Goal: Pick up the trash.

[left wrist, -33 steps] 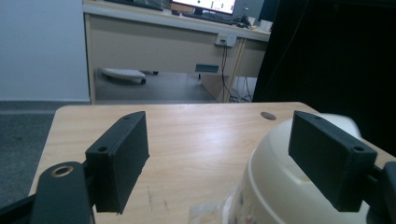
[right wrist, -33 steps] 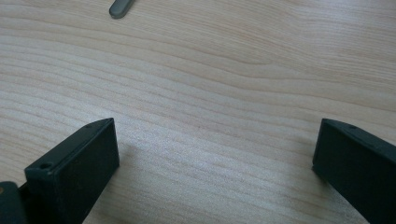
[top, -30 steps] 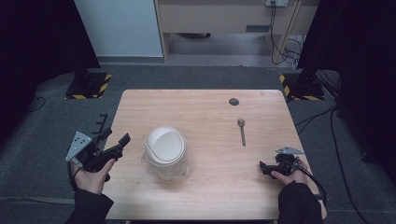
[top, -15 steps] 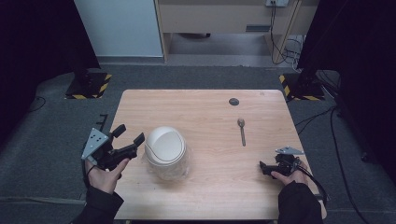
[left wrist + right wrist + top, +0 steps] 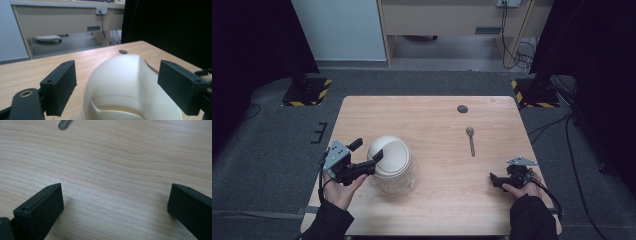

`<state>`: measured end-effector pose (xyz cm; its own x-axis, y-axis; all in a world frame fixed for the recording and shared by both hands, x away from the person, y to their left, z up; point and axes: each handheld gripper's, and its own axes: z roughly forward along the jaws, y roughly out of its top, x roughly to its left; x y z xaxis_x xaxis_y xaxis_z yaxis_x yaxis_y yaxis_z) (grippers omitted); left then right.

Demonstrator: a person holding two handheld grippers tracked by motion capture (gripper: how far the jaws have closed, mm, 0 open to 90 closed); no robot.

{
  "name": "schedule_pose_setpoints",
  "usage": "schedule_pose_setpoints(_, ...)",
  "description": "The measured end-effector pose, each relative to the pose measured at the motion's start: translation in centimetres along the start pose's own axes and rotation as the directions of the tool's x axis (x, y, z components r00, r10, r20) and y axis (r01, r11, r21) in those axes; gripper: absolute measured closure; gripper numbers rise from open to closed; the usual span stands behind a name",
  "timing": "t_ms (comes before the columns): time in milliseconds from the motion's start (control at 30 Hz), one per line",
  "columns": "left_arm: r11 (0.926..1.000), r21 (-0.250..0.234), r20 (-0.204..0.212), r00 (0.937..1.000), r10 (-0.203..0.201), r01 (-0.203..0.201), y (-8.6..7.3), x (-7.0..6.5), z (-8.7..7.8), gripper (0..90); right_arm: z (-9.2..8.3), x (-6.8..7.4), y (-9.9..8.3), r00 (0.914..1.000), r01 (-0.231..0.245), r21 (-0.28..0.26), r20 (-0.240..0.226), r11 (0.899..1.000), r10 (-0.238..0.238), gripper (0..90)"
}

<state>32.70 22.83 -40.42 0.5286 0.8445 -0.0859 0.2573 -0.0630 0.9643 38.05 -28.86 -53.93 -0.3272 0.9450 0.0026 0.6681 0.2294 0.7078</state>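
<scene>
A clear glass jar (image 5: 391,172) with a white domed lid (image 5: 387,152) stands on the front left of the wooden table (image 5: 432,120). My left gripper (image 5: 368,150) reaches the jar from the left. Its jaws have just been opening and stand wide on either side of the lid (image 5: 125,82) without touching it; the left gripper (image 5: 117,75) is open. My right gripper (image 5: 494,180) rests at the table's front right and points left. It is open (image 5: 112,207) over bare wood. A spoon (image 5: 470,140) lies right of centre, and its handle end (image 5: 64,123) is seen from the right gripper.
A small dark disc (image 5: 462,108) lies near the far edge of the table, also (image 5: 122,51). Beyond the table are a wooden cabinet (image 5: 447,20), cables and two stands with yellow-black bases (image 5: 307,90) on the grey floor.
My left gripper has moved right from the table's left edge to the jar, and its jaws now flank the lid. The right gripper has not moved.
</scene>
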Motion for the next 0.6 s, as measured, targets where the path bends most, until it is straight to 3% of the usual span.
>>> schedule_pose_setpoints(233, 0.9989, 0.045, -0.003, 0.9999, 0.010, -0.010, -0.9, -0.1, 0.9, 13.4, 0.0, 0.0, 0.0, 1.0000, 0.000, 0.000, 0.000, 1.000, 0.000, 0.6)
schedule_pose_setpoints(433, 0.9985, 0.047, 0.019, 0.9995, -0.027, 0.026, -1.5, -0.1, 1.2, 11.5, 0.0, 0.0, 0.0, 1.0000, 0.000, 0.000, -0.001, 1.000, 0.000, 0.6)
schedule_pose_setpoints(500, 0.9974, 0.071, 0.005, 0.9999, -0.013, 0.012, -1.6, -0.2, 1.3, 11.3, 0.0, 0.0, 0.0, 1.0000, 0.000, 0.000, -0.001, 1.000, 0.000, 0.6)
schedule_pose_setpoints(533, 0.9940, 0.109, -0.013, 0.9999, 0.008, -0.006, -1.9, -0.2, 1.4, 12.9, 0.0, 0.0, 0.0, 1.0000, 0.001, 0.000, -0.001, 1.000, -0.001, 0.6)
schedule_pose_setpoints(600, 0.9931, 0.118, -0.014, 0.9999, 0.004, -0.002, -2.0, -0.2, 1.4, 13.1, 0.0, 0.0, 0.0, 1.0000, 0.000, 0.000, -0.001, 1.000, 0.000, 0.6)
